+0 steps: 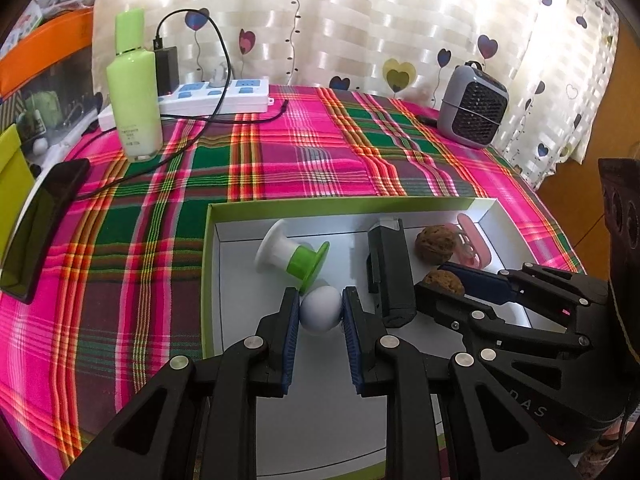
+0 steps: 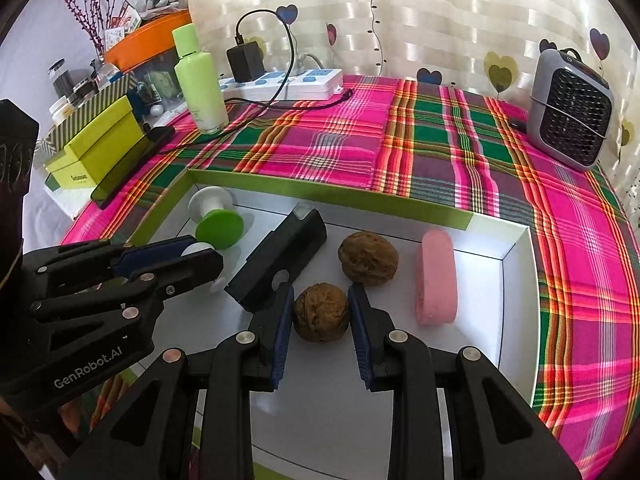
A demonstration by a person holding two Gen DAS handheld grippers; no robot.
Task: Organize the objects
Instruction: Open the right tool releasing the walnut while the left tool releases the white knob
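Note:
A green-rimmed white box [image 1: 344,202] [image 2: 328,194] lies on the plaid cloth. My left gripper [image 1: 321,300] is shut on a white ball [image 1: 321,309] inside the box; it shows at the left of the right wrist view [image 2: 200,254]. My right gripper [image 2: 321,300] is shut on a walnut [image 2: 321,313] over the box floor; it shows in the left wrist view [image 1: 444,282]. A second walnut [image 2: 368,257] [image 1: 435,245], a black device [image 2: 280,258] [image 1: 390,272], a pink case [image 2: 436,277] [image 1: 474,240] and a white-and-green spool [image 2: 216,216] [image 1: 294,254] lie in the box.
A green bottle [image 1: 134,92] [image 2: 200,80], a power strip [image 1: 218,96] with a charger and cable, a grey heater [image 1: 472,106] [image 2: 570,110] and a dark phone [image 1: 40,224] stand around the box. Green boxes [image 2: 96,148] sit off the table's left edge.

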